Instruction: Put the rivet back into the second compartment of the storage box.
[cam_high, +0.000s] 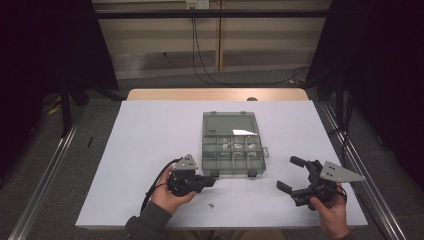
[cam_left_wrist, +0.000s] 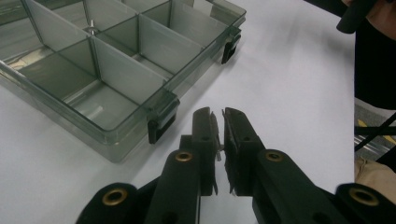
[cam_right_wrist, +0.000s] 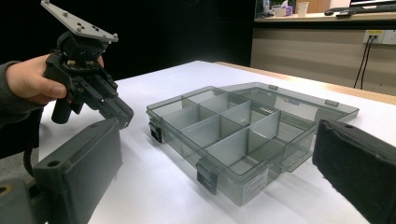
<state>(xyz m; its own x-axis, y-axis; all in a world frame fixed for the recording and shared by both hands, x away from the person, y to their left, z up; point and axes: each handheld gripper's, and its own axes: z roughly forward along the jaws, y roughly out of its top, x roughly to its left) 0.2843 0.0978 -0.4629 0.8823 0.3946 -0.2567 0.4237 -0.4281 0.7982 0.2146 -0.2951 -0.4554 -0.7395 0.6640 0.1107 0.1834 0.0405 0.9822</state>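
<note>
I see my left gripper (cam_left_wrist: 219, 123) pressed nearly together on a tiny metal part, just beside the open compartment box (cam_high: 232, 145) mid-tabletop (cam_high: 150, 135); my right gripper (cam_high: 292, 175) is spread wide, holding nothing.

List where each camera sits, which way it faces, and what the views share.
High view: above the near table edge, looking forward and down on the open organiser box; both hands show, with left tongs and right tongs.
Left gripper view: along its nearly closed tongs, toward the box's near corner.
Right gripper view: between its wide-open tongs, toward the box and the left hand.
Shared: all three show the box and the white table.
</note>
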